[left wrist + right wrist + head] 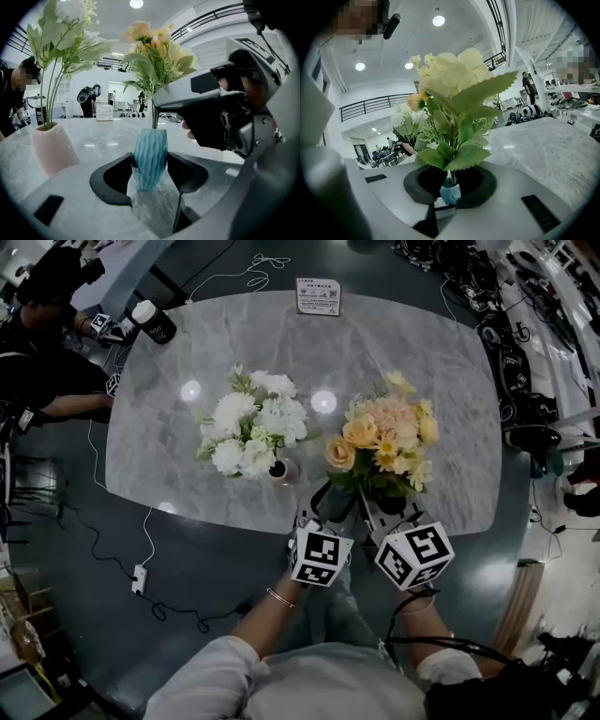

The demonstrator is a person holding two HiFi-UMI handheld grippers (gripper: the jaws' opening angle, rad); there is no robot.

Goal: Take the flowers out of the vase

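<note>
Flower removal, pull stage, and both tools are on the near-right bouquet. The left gripper [328,507] handles the anchor job: its fingers [115,176] are clamped on either side of the blue ribbed vase [149,157], which stands upright on the marble desk [450,362] near the front edge. The pads touch the glass left and right, low on its body.

Up top, the right gripper [450,180] comes in just above the vase mouth. Its fingers [476,180] are drawn in tight around the stems [154,115] of the yellow and peach flowers [384,442], and from its own view they look pinched on them, though low leaves cover part of the contact. The blooms fan out above and beyond the fingers, and the vase rim peeks out just below them.

So the flowers are in the vase, not yet lifted. My read: the grasp is set and the draw comes next. That calls for a straight pull up along the stems while the left side holds the vase down. Any tilt could drag the vase or tip it.

To the far left, the white flowers [248,423] sit in a pink vase [51,147], well apart from both grippers and untouched.
</note>
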